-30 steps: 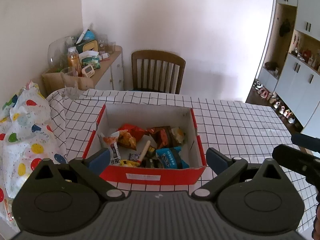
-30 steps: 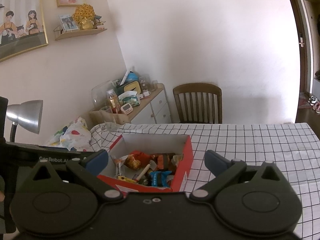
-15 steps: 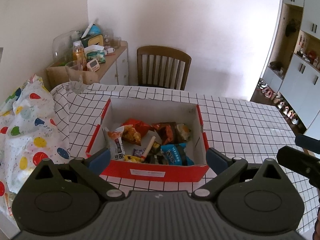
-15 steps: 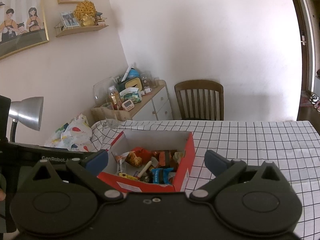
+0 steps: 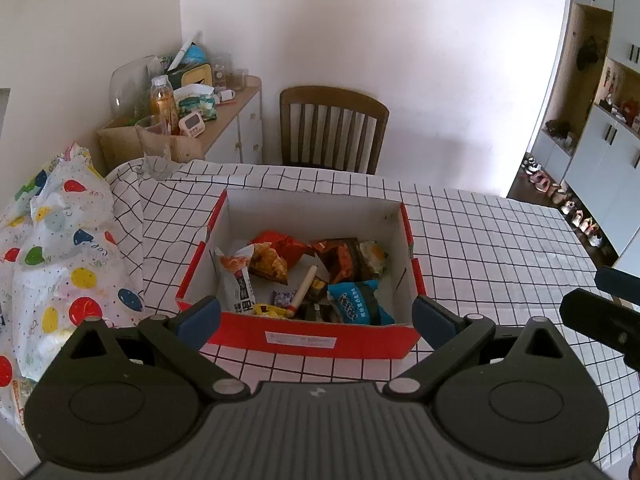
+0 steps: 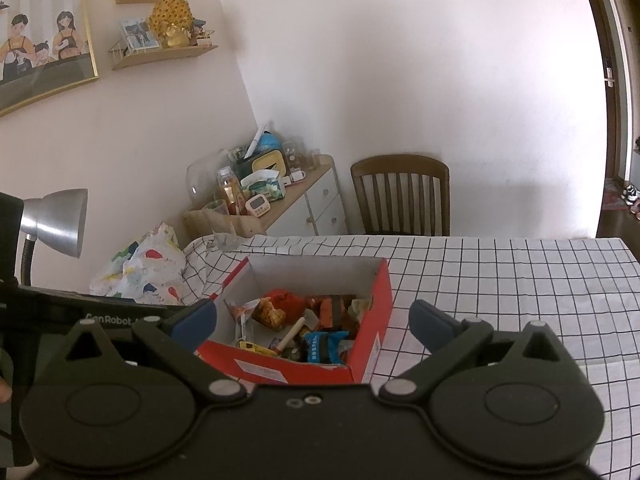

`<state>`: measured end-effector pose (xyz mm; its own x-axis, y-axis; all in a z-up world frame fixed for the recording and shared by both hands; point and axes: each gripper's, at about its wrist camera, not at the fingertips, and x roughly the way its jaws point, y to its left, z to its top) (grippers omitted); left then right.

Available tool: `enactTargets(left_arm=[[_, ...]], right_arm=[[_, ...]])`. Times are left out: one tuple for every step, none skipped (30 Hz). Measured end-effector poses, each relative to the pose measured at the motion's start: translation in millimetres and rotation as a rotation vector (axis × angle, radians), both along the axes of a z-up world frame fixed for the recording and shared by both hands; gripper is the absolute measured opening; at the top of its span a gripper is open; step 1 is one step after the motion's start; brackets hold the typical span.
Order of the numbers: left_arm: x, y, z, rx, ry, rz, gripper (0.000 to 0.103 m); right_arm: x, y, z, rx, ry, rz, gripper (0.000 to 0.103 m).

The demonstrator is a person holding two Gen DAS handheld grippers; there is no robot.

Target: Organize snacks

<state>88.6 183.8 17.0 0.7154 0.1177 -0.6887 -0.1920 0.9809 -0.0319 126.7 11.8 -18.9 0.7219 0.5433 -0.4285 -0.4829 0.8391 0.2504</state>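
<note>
A red cardboard box (image 5: 312,340) with white inner walls sits on the checked tablecloth (image 5: 480,240). It holds several snack packs: an orange bag (image 5: 276,252), a blue pack (image 5: 356,300), a white pack (image 5: 240,280) and a thin stick (image 5: 304,286). My left gripper (image 5: 316,320) is open and empty, just in front of the box's near wall. My right gripper (image 6: 312,320) is open and empty, in front of the box (image 6: 372,308), seen from its right corner.
A wooden chair (image 5: 334,128) stands behind the table. A balloon-print bag (image 5: 60,248) lies at the table's left. A cluttered sideboard (image 5: 224,108) and a glass (image 5: 154,144) are at back left. A desk lamp (image 6: 56,216) stands left of the right gripper. Cupboards (image 5: 600,128) are at far right.
Both grippers have drawn back and risen a little, so the box shows smaller and further off. Both stay open. The snacks have not moved.
</note>
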Motion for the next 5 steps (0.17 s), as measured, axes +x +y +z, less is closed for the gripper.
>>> enactTargets(left_arm=[[0.1, -0.5, -0.2, -0.002, 0.002, 0.000, 0.102], [0.4, -0.8, -0.6, -0.004, 0.002, 0.000, 0.102], [0.2, -1.2, -0.7, -0.004, 0.003, 0.001, 0.102], [0.1, -1.9, -0.6, -0.004, 0.002, -0.001, 0.102], [0.3, -1.1, -0.7, -0.003, 0.002, -0.002, 0.102]], right_arm=[[0.1, -0.2, 0.0, 0.001, 0.001, -0.001, 0.103], [0.3, -0.9, -0.2, 0.002, 0.002, -0.003, 0.103], [0.5, -1.7, -0.5, 0.003, 0.004, -0.007, 0.103], [0.7, -2.7, -0.9, 0.006, 0.006, -0.010, 0.103], [0.7, -3.9, -2.2, 0.008, 0.008, -0.013, 0.103]])
